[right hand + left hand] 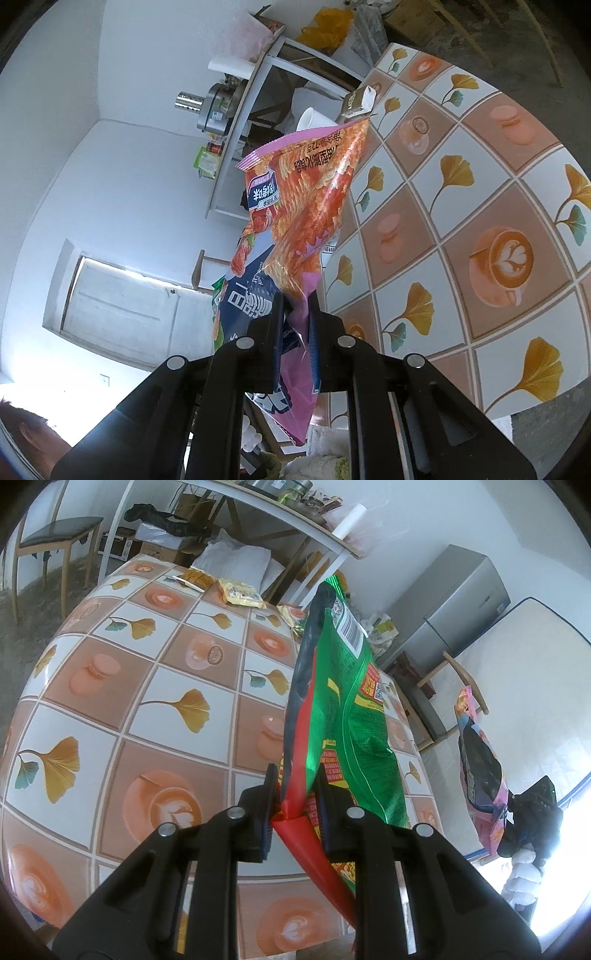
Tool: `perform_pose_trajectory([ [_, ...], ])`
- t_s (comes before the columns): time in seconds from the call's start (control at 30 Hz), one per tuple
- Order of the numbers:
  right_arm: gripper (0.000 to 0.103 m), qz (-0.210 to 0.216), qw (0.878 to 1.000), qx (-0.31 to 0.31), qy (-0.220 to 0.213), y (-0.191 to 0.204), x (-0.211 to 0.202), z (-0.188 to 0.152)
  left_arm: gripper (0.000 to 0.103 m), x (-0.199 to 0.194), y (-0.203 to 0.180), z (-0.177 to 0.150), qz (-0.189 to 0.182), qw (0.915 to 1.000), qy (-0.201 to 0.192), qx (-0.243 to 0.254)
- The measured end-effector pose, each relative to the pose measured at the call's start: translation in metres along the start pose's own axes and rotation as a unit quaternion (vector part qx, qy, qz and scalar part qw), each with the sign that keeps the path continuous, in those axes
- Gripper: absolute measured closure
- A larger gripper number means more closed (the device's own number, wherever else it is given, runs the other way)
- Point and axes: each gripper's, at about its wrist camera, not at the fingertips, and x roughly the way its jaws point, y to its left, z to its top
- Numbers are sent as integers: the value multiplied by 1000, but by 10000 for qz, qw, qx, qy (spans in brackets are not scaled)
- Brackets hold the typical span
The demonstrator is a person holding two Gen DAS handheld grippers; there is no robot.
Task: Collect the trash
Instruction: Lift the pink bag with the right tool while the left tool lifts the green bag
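Two snack bags held up: green bag (347, 701), pink bag (295, 214)

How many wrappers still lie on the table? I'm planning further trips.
3, all at the table's far edge: an orange wrapper, a yellow wrapper beside it, a gold wrapper partly behind the held green bag. Others may be hidden.

The left gripper (295, 797) points downward, its jaws clamped on a green snack bag (347, 709). The right gripper (297, 325) pinches a pink snack bag (303, 206), tilted slightly downward
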Motion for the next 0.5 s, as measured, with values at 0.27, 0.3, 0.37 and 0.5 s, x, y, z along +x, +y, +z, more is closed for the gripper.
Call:
perform_pose_trajectory([
  [0.27,90,15,10000,46,-63,-2,-6,-2,85,0,0,0,-2,10000,2,-2],
  [0.3,91,17,10000,55,-62,-2,-6,-3,85,0,0,0,-2,10000,0,-4],
  [0.37,91,24,10000,60,-56,-3,-5,-3,85,0,0,0,1,10000,-1,-9],
  [0.5,91,22,10000,63,-55,-3,-5,-3,85,0,-1,0,-4,10000,2,-13],
])
